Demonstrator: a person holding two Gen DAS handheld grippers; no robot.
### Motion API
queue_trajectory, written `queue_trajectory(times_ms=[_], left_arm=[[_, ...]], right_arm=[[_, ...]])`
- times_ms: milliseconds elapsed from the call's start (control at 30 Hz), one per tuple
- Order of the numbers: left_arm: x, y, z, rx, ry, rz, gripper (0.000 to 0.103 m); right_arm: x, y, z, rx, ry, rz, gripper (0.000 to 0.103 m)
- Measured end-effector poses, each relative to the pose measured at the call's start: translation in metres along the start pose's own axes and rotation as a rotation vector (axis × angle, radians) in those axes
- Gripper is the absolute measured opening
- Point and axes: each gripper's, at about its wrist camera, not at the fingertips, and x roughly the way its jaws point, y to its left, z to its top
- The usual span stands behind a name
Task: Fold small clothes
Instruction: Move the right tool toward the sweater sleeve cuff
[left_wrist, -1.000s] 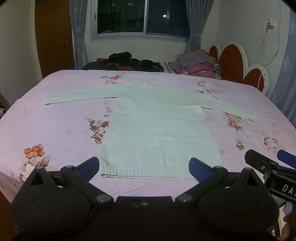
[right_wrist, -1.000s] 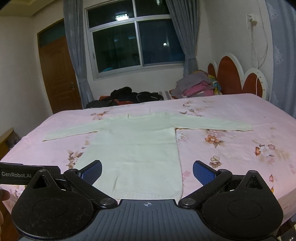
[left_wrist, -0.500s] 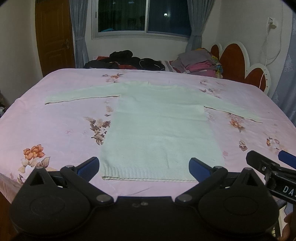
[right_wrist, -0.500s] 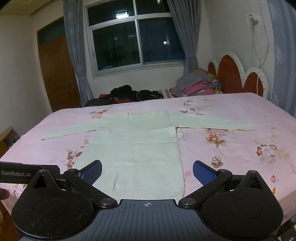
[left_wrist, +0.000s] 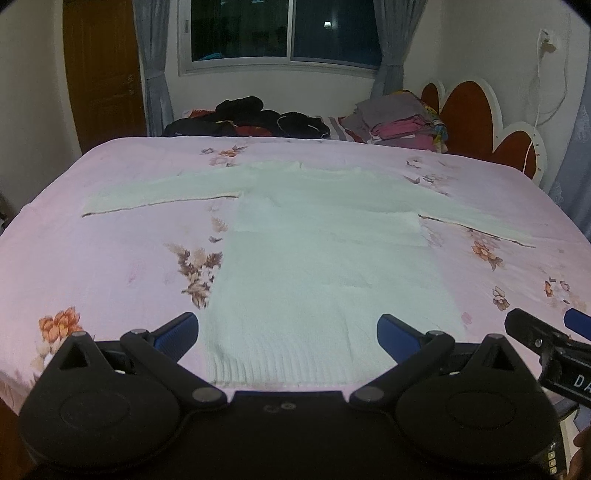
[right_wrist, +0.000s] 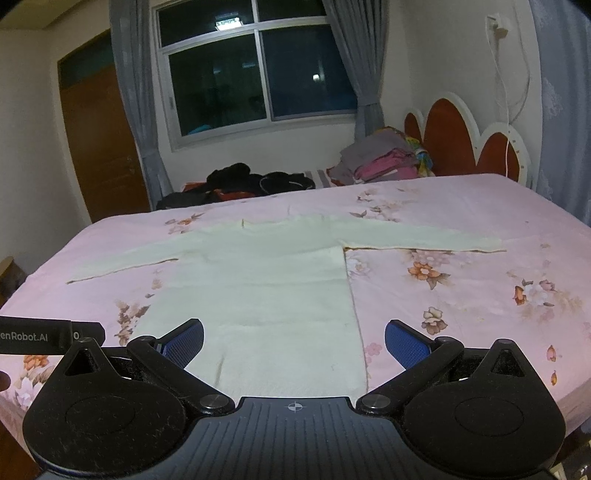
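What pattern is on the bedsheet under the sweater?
The bedsheet is pink with scattered orange and brown flower prints, clearest in the right wrist view.

"enRobot.AI" on left gripper (right_wrist: 44, 336) body; "DA", cut off, on right gripper (left_wrist: 565, 369) body.

Pale cream sweater (left_wrist: 325, 266) flat on bed, sleeves outspread.

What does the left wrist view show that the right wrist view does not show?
Only the left wrist view shows the ribbed hem of the sweater and part of the right tool at its right edge. Only the right wrist view shows a ceiling light reflected in the window and part of the left tool at its left edge. Both show the pale sweater lying flat with sleeves spread on the pink floral bed, the folded pile of clothes behind, and open jaws.
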Motion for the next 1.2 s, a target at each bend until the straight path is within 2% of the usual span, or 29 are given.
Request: queue_trajectory(times_ms=[433,833,1200], left_arm=[[0.068,0.023,0.053,0.036,0.021,-0.035,0.103],[0.138,0.053,0.105,0.063,0.045,-0.066,0.103],[0.186,0.055,0.125,0.025,0.08,-0.058,0.103]], right_arm=[[0.069,0.012,0.028,0.033,0.012,-0.069,0.103],[0.133,0.027,0.063,0.074,0.015,-0.177,0.103],[0.164,-0.006,0.081,0.104,0.024,-0.25,0.103]])
